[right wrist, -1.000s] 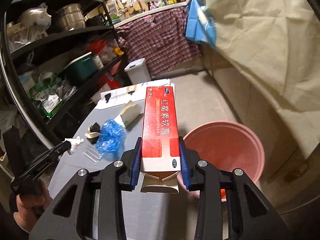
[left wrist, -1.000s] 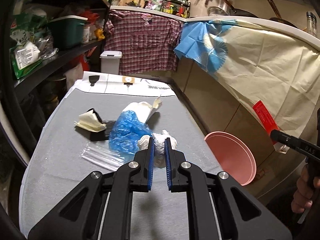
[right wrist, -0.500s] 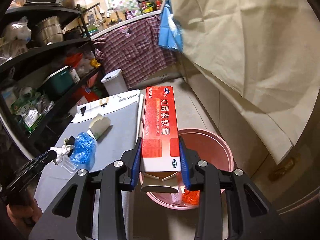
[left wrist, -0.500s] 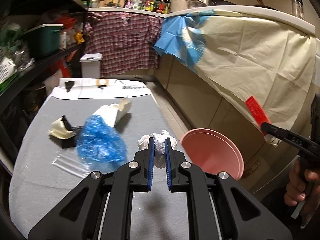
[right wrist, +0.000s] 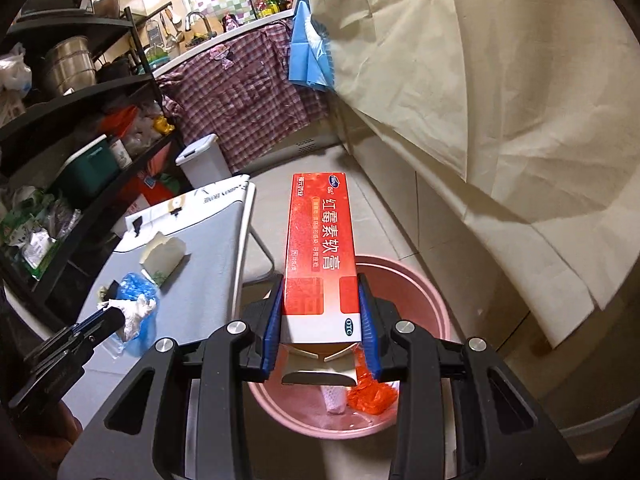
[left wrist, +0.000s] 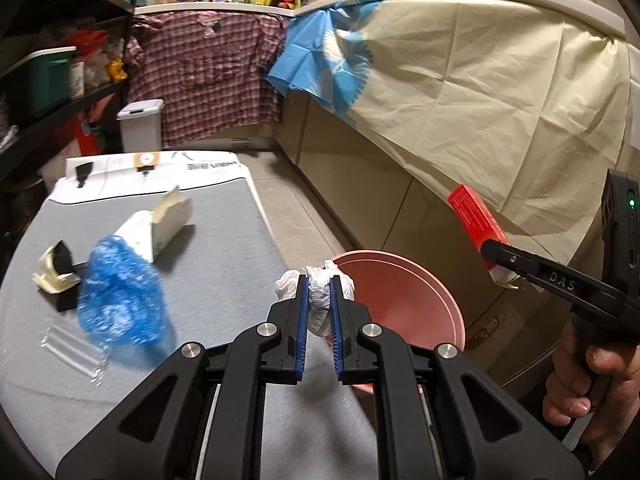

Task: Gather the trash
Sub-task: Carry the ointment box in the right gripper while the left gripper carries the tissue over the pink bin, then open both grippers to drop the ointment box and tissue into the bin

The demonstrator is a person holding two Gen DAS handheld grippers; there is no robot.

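My left gripper point(left wrist: 319, 300) is nearly closed, pinching a crumpled white wad point(left wrist: 316, 292) at the table edge beside the pink bin point(left wrist: 420, 292). My right gripper point(right wrist: 320, 320) clamps the red carton point(right wrist: 320, 252) above that bin, hiding much of its contents.

Pink bucket point(right wrist: 420, 292): near rim hidden behind right hand-held gripper point(right wrist: 320, 320) and red box point(right wrist: 320, 256). Blue plastic bag point(left wrist: 120, 300) blurred. Clear wrapper point(left wrist: 72, 348) by desk point(left wrist: 224, 240) near edge, indistinct. Shelf items unreadable.
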